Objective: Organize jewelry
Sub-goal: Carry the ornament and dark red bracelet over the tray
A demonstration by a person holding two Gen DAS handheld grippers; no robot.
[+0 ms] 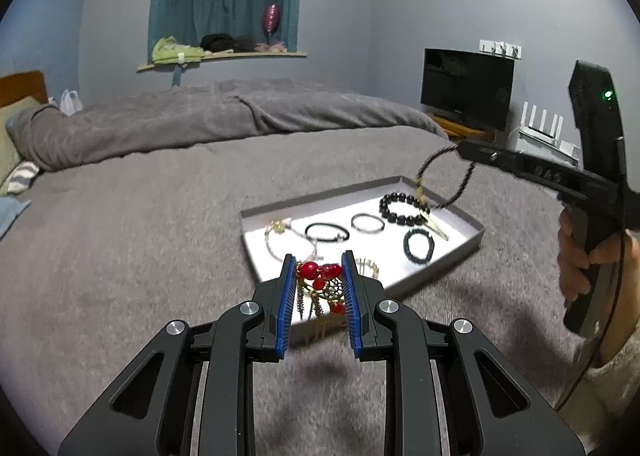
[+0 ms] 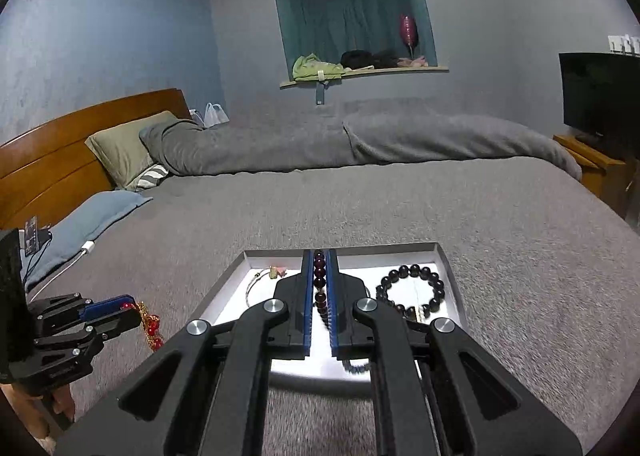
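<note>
A grey tray [image 1: 440, 187] with a white floor lies on the bed and holds several bracelets, among them a black bead bracelet [image 1: 402, 209] and thin bangles [image 1: 367, 223]. My left gripper [image 1: 319, 262] is shut on a red-bead and gold hair ornament [image 1: 320, 276], lifted over the tray's near corner; the ornament [image 2: 151, 326] dangles from the left gripper [image 2: 128, 306] at the left of the right wrist view. My right gripper [image 2: 319, 256] is shut on a dark purple bead bracelet [image 2: 319, 284] above the tray [image 2: 450, 268]; in the left wrist view this bracelet [image 1: 444, 180] hangs as a loop from the right gripper [image 1: 460, 148].
The grey blanket [image 1: 160, 236] covers the whole bed. Pillows [image 2: 120, 148] and a wooden headboard [image 2: 60, 160] are at the left. A TV [image 1: 466, 86] on a wooden stand is at the right. A person's hand [image 1: 576, 256] holds the right gripper's handle.
</note>
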